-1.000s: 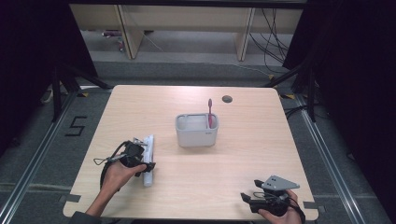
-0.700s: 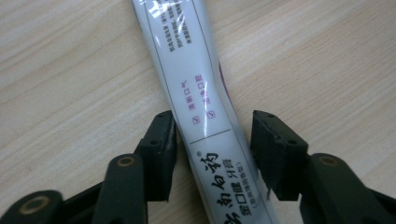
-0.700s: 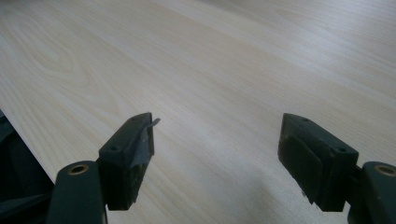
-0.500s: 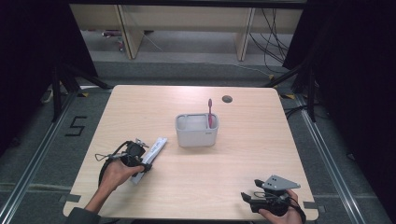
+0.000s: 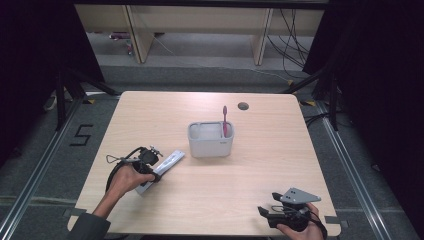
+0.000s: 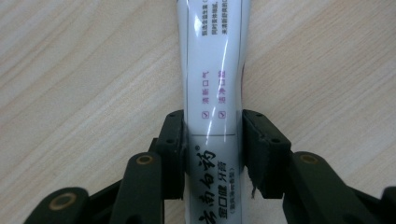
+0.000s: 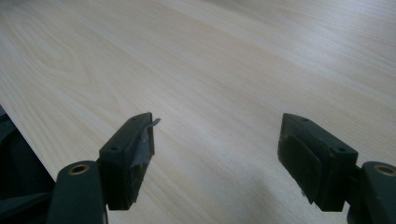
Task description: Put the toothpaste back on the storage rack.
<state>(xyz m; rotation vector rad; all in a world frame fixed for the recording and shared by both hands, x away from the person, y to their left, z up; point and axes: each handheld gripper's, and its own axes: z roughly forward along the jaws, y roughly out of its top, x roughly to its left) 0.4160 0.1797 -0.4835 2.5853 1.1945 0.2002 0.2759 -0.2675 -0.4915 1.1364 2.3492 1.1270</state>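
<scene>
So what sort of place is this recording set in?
Probably a lab or recording bay, not a home: a bare wooden table ringed by dark curtains, loose cables on the floor behind, and a taped number five beside it.

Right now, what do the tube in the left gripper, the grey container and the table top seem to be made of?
Toothpaste tube: looks like soft glossy plastic, with a bright glare streak along its white printed skin. Container: probably matte grey plastic, with even colour and rounded corners; the view is too far to be sure. Table: pale wood grain, likely smooth laminate or veneer with a low sheen.
</scene>
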